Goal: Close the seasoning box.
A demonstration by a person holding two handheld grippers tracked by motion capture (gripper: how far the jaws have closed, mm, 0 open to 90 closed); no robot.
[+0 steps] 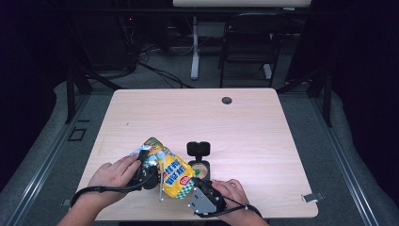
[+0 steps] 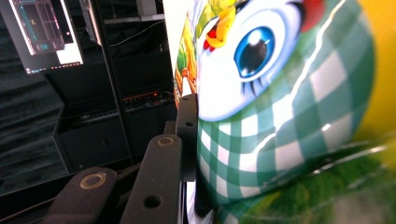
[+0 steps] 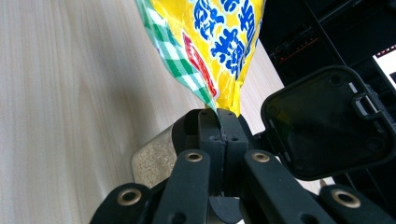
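The right gripper (image 3: 219,122) was seen with its jaws pressed together on the bottom corner of a yellow snack bag (image 3: 219,42), the thin edge of the bag pinched flat between the pads. In the high view, this gripper (image 1: 195,189) was held low at the near edge of the table (image 1: 263,141), with the person's right hand (image 1: 230,190) behind it. The left gripper (image 2: 194,140) was clamped on the upper part of the bag (image 2: 289,116), one jaw laid flat against the green-checked print; the other jaw was hidden by the bag. From above, the left gripper (image 1: 149,167) and left hand (image 1: 113,174) were seen at the bag's crumpled top. The bag (image 1: 171,172) was held slanted between the two grippers, above the table. Just beside it, a small container (image 1: 200,168) of pale grains was standing with its black lid (image 1: 198,149) flipped open.
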